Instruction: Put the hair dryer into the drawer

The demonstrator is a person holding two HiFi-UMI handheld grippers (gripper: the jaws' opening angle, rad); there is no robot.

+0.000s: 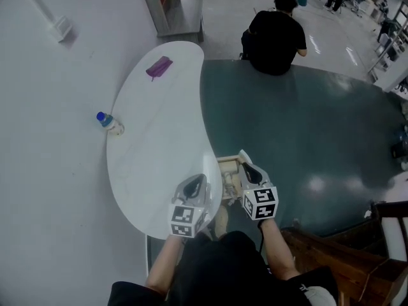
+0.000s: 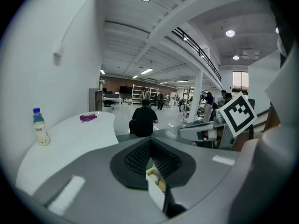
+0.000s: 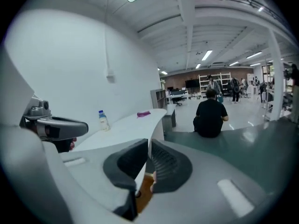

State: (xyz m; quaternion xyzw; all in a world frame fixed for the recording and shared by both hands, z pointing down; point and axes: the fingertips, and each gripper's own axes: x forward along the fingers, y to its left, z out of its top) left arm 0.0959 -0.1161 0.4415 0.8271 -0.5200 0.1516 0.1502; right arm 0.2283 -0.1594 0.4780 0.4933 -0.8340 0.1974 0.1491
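The drawer (image 1: pixel 229 178) shows as a pale wooden box just under the near edge of the table (image 1: pixel 159 152), between the two grippers; what lies in it is too small to tell. Whether the hair dryer is the small purple thing (image 1: pixel 159 67) lying at the table's far end, well apart from the drawer, cannot be told. The left gripper (image 1: pixel 195 183) hangs over the table's near end with its jaws drawn together and nothing between them. The right gripper (image 1: pixel 246 164), just beside the drawer, also has its jaws pressed together and empty. A bottle (image 1: pixel 108 122) with a blue cap stands upright at the table's wall-side edge. The white, curved table sits against a white wall (image 1: pixel 38 171), beside a dark green floor (image 1: pixel 306 139) where a person in black (image 1: pixel 275 34) sits. Dark wooden furniture (image 1: pixel 338 263) stands at the lower right.
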